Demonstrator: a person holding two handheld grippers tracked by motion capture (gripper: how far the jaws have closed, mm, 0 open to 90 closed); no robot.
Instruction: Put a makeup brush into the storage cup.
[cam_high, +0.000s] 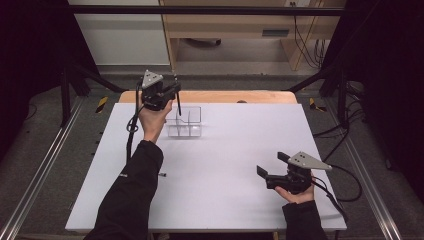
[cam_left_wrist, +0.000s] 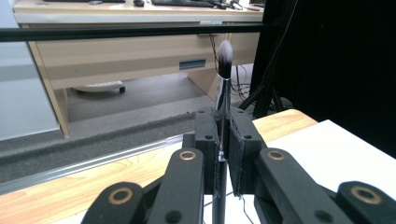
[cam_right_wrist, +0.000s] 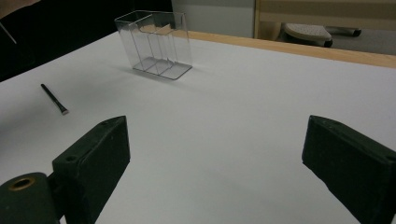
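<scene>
- The makeup brush (cam_left_wrist: 224, 88) stood upright, clamped between the closed jaws of the left gripper (cam_high: 172, 92), its bristle end up, above the clear divided organizer (cam_high: 184, 121) near the table's far edge.
- The right gripper (cam_high: 272, 171) hovered low over the near right of the white tabletop (cam_high: 240, 150), jaws spread wide and holding nothing.
- A small dark pencil-like stick (cam_right_wrist: 54, 99) lay on the near left of the surface, well apart from the organizer.
- A strip of wooden table edge (cam_high: 260, 96) showed beyond the white top.
- Between the grippers the surface lay open; a wooden desk (cam_high: 235, 25) stood across the floor behind.
</scene>
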